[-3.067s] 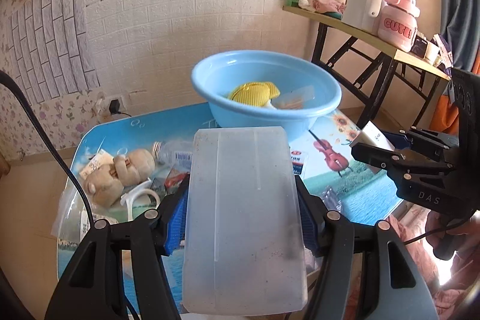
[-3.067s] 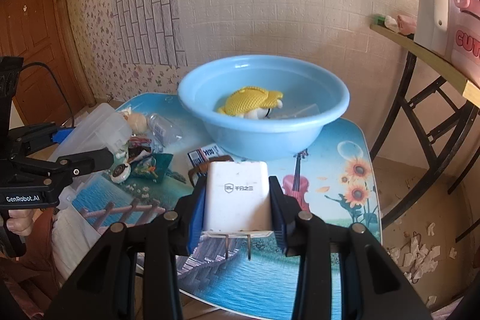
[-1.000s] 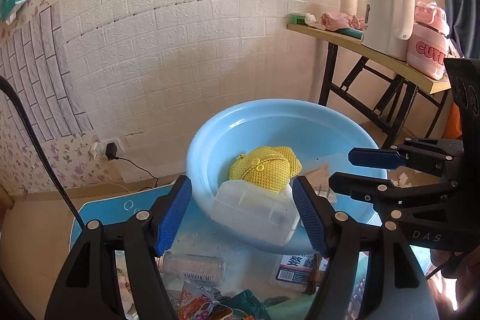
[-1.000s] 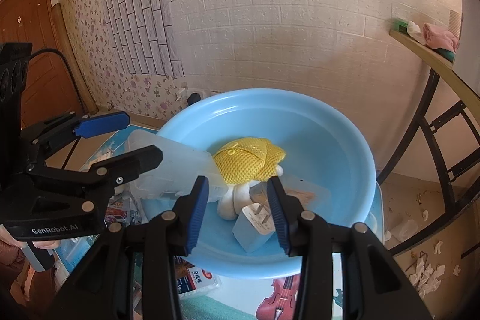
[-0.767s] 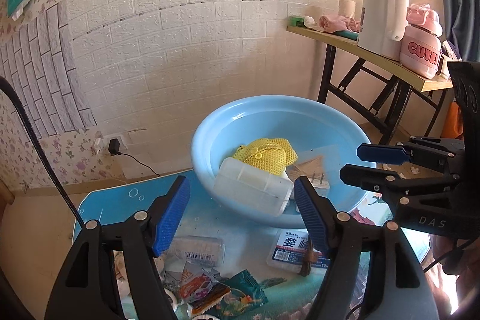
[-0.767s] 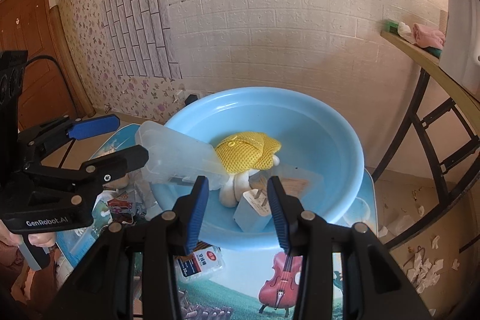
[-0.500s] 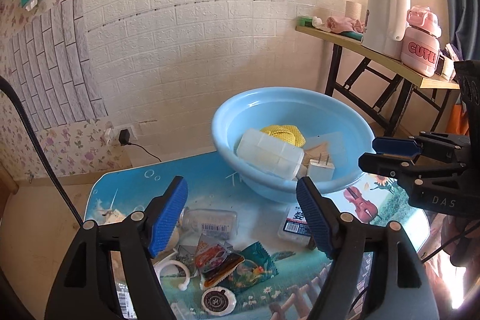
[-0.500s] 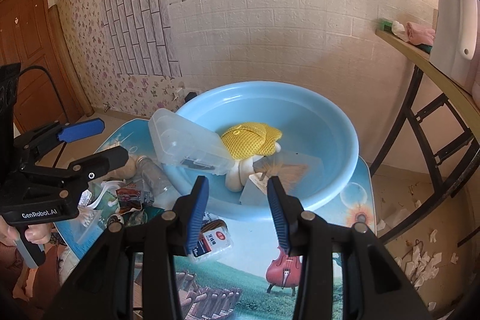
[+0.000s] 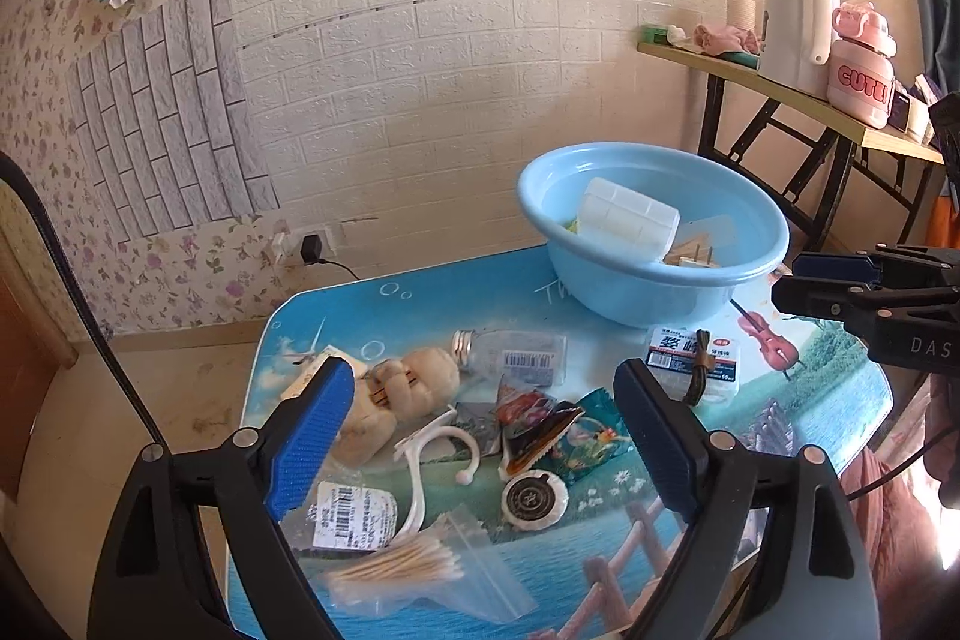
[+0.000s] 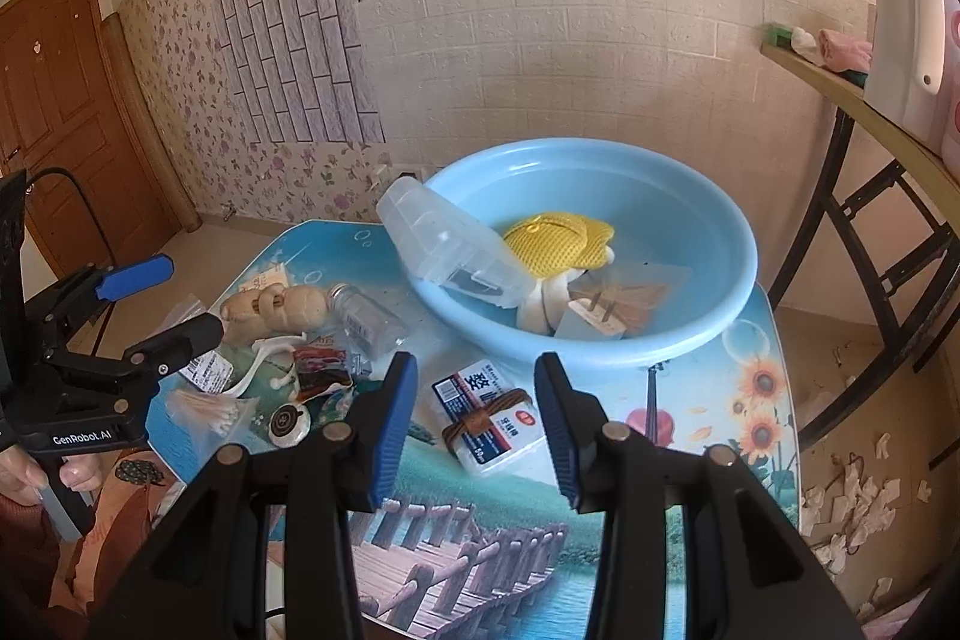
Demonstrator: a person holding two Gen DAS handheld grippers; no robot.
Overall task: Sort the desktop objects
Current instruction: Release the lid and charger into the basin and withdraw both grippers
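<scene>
Both grippers hang empty above the tabletop (image 9: 840, 400), the left gripper (image 9: 480, 436) with jaws opening, the right gripper (image 10: 474, 418) parted over the label packet (image 10: 489, 415), while the clear box (image 10: 444, 244) leans on the blue basin (image 10: 708, 334) near the far edge.

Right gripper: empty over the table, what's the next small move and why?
Probably ease the right gripper down onto the toothpick box that lies just ahead between its open jaws. It holds nothing, and the box is the nearest unsorted item outside the blue basin.
</scene>
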